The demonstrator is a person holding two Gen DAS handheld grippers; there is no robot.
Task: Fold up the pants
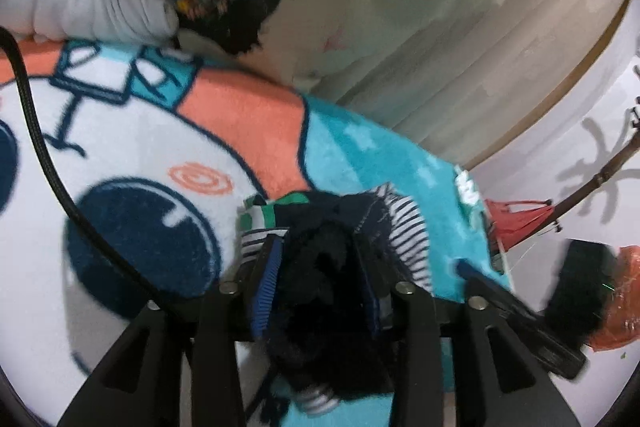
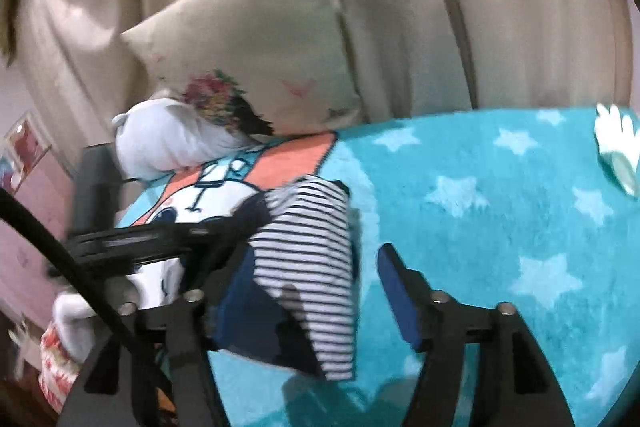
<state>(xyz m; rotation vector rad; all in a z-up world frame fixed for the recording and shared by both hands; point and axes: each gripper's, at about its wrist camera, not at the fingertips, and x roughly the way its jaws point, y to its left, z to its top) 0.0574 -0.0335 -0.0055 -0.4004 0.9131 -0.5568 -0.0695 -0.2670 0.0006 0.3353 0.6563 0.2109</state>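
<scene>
Pants: we see the striped pants (image 2: 316, 267) bunched into a small bundle on the blanket (image 2: 500, 195), dark lining showing, just ahead of both tools.
Left gripper (image 1: 320, 267): its fingers (image 1: 266, 279) are partly closed on a dark fold of the pants, which fills the gap between them; we judge this a hold.
Right gripper (image 2: 316, 291): its fingers (image 2: 400, 291) stand wide apart; the striped cloth lies against the left one and clear of the right one, so we judge it let go.
Progress: we think the pants are already doubled over at least once, since they sit as a compact, layered stack and not laid out long.
Left to do: the bundle looks lumpy and uneven; we would say a last fold or a flattening, then release by the left gripper, remains.
Bed: the blanket is teal with stars and a cartoon face; a cream pillow (image 2: 256, 39) and a white one (image 2: 172, 143) lie at the far side, curtains (image 2: 500, 7) behind.
</scene>
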